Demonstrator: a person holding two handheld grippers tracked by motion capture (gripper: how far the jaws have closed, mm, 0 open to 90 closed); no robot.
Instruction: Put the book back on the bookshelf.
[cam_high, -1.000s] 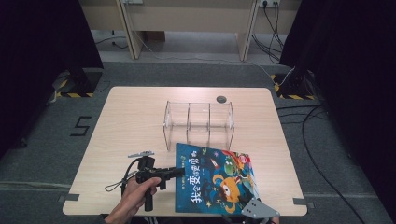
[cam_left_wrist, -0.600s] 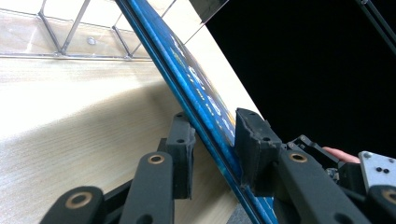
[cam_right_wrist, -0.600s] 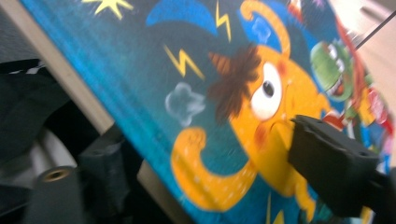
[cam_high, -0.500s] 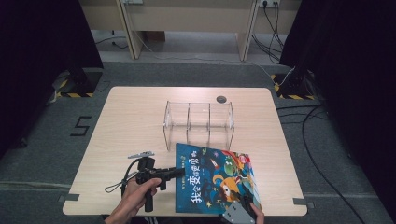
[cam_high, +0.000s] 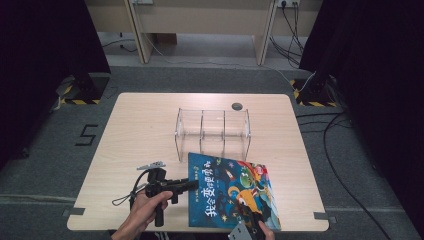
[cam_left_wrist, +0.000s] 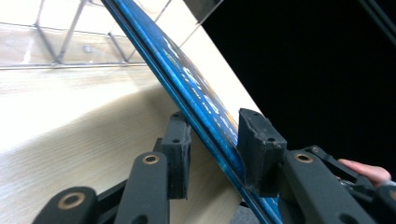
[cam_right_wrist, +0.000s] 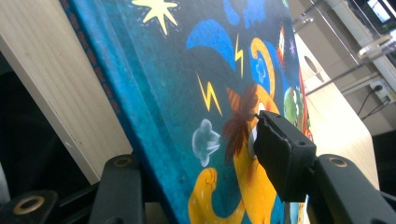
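Table (cam_high: 145, 125): light wood top, occupying the centre of the high view, with a small dark round insert (cam_high: 237, 106) near its far edge.

Clear rack (cam_high: 212, 131): transparent, divided into three compartments, standing just above the middle of the frame. Its near edge lies just beside the book's upper edge; whether they touch cannot be told.

Book (cam_high: 231, 191): blue picture book with cartoon figures on the cover, in the lower centre-right of the high view. Its left edge is lifted off the wood, as the left gripper view confirms, where the book runs diagonally from upper left to lower right above the tabletop.

Left gripper (cam_high: 189, 185): in the lower left of the high view, held in a hand (cam_high: 142, 212), pointing rightward. In its own view the jaws are clamped on the book's left edge, one pad on each face.

Right gripper (cam_high: 248, 220): at the bottom edge, right of centre, over the book's near edge. Its jaws have just been closing with the book between them; one pad (cam_right_wrist: 280, 156) lies over the cover, the other is hidden beneath the book, so a firm grasp cannot be confirmed.
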